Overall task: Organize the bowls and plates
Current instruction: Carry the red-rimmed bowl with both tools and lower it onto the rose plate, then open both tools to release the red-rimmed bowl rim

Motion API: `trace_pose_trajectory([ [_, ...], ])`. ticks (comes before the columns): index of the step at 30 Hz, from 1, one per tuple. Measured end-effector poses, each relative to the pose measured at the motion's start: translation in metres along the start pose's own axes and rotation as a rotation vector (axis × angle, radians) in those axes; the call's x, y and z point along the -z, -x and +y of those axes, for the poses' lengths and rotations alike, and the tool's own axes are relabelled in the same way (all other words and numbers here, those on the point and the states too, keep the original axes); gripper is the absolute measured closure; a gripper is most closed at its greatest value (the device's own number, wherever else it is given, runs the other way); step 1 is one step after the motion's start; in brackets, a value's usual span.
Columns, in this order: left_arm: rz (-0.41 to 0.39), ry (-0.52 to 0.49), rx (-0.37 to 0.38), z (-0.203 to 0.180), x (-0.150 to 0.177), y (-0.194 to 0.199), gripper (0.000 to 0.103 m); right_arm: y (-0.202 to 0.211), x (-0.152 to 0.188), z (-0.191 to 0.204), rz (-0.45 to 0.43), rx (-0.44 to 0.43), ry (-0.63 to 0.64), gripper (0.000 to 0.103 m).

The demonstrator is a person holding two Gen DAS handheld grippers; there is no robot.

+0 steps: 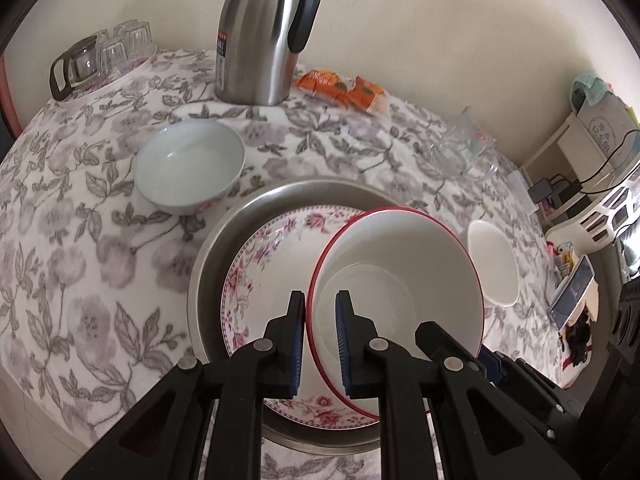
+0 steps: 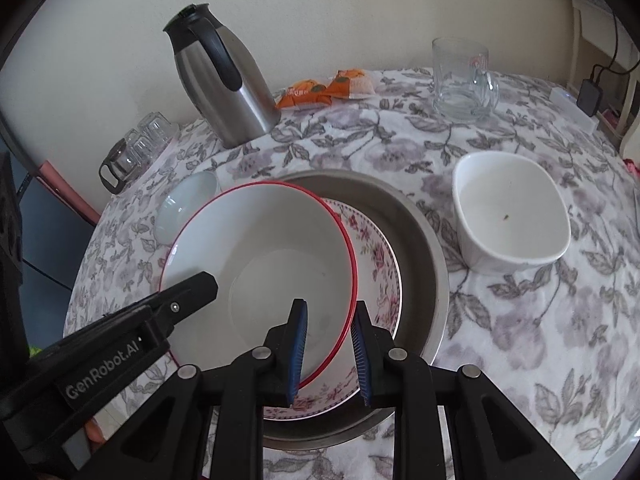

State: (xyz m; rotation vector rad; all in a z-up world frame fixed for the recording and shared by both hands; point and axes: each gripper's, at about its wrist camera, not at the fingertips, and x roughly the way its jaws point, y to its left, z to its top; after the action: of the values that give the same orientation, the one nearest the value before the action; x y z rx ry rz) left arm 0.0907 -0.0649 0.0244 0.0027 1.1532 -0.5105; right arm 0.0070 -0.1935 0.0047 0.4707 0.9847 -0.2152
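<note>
A red-rimmed white bowl (image 1: 400,276) (image 2: 260,260) is tilted over a floral plate (image 1: 276,252) (image 2: 380,264) that lies in a metal pan (image 1: 224,240) (image 2: 420,240). My left gripper (image 1: 320,340) straddles the bowl's left rim, one finger inside and one outside, jaws close on it. My right gripper (image 2: 330,352) straddles the bowl's right rim the same way. A pale blue bowl (image 1: 188,168) (image 2: 184,204) sits to the pan's left. A white squarish bowl (image 2: 510,212) (image 1: 494,264) sits to its right.
A steel thermos jug (image 1: 264,32) (image 2: 224,80) stands at the back of the floral tablecloth. Orange snack packets (image 1: 344,90) (image 2: 324,88) lie beside it. A glass mug (image 1: 460,148) (image 2: 464,80) is back right, upturned glasses (image 1: 104,54) back left.
</note>
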Motion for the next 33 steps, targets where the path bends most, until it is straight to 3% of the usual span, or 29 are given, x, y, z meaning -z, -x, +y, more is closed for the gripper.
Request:
trace_pose_trajectory([
  [19,0.084,0.015,-0.015,-0.006,-0.004,-0.028,0.087,-0.016,-0.006,-0.010,0.029,0.024,-0.036,0.077],
  [33,0.076,0.042,-0.008,-0.001,-0.008,-0.029,0.086,-0.020,-0.008,-0.006,0.027,0.025,-0.048,0.076],
])
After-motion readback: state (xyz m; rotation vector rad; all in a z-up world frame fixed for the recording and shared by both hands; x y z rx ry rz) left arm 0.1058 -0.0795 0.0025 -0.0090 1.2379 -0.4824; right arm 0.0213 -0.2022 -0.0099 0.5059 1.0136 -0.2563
